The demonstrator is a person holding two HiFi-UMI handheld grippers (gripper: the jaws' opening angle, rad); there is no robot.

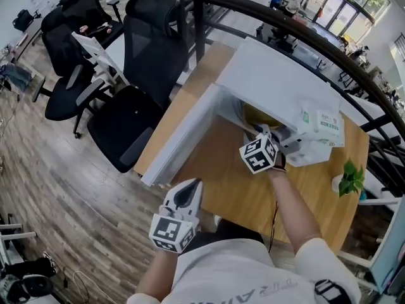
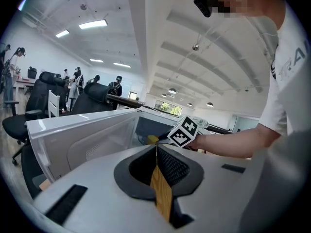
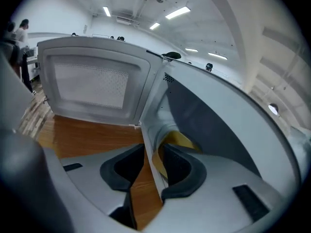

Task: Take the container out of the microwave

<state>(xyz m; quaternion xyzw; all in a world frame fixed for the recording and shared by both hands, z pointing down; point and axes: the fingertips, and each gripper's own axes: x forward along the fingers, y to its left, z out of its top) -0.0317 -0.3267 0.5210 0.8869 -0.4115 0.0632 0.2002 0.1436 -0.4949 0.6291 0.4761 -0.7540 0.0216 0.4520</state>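
Table [image 1: 316, 189]: wood top, light brown, seen from above.
- Microwave [image 1: 278, 75]: white, stands on the far half; its door [image 1: 183, 132] hangs open to the left, over the table's left part.
- Plant [image 1: 350, 179]: small, green, in a white pot, at the right edge, apart from the microwave.

Floor [image 1: 57, 189]: wood planks; black chairs [image 1: 136, 106] stand on it left of the table.

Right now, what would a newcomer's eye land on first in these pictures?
The boxy white microwave on the wooden table dominates the head view, with its door swung wide open. A yellow container sits inside it, and the right gripper is at the opening with its jaws apart and nothing gripped. Black mesh office chairs stand to the left on the wood floor.
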